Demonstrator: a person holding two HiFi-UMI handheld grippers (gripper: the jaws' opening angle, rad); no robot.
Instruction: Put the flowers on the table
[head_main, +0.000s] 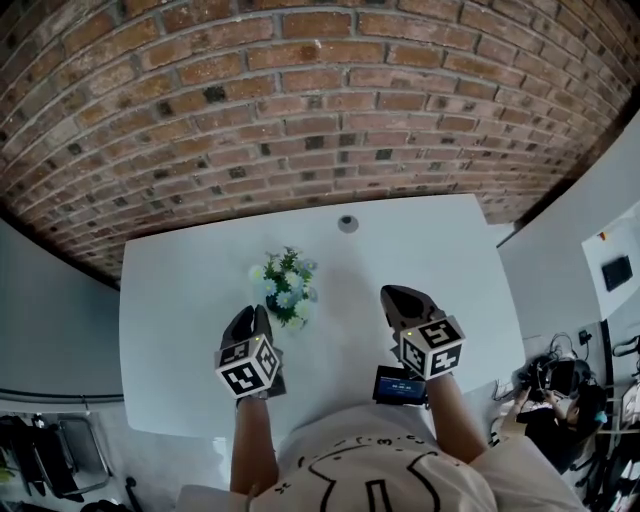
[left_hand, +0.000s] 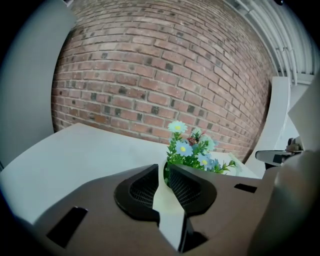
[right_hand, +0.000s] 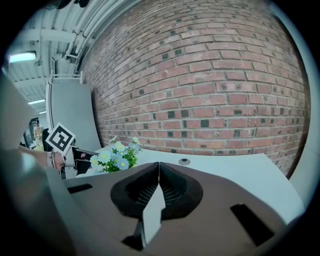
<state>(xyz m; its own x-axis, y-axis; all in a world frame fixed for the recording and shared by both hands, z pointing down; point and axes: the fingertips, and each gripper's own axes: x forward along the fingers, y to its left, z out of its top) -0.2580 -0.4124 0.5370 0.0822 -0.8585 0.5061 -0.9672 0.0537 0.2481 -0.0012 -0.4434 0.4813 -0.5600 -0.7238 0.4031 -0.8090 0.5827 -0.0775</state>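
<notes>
A small bunch of artificial flowers (head_main: 286, 286), pale blue and white with green leaves, rests on the white table (head_main: 180, 330) near its middle. My left gripper (head_main: 254, 312) sits just behind the bunch and to its left. Its jaws stand a narrow gap apart, and the flowers (left_hand: 192, 150) show just beyond the tips of the left gripper (left_hand: 164, 167). My right gripper (head_main: 398, 296) hovers to the right of the bunch, apart from it. The right gripper (right_hand: 159, 164) has its tips meeting on nothing, and the flowers (right_hand: 116, 157) lie off to its left.
A brick wall (head_main: 300, 110) runs behind the table. A small round grey disc (head_main: 347, 223) sits near the table's far edge. A dark device with a lit screen (head_main: 398, 383) lies by the near edge, under my right arm. White partitions flank both sides.
</notes>
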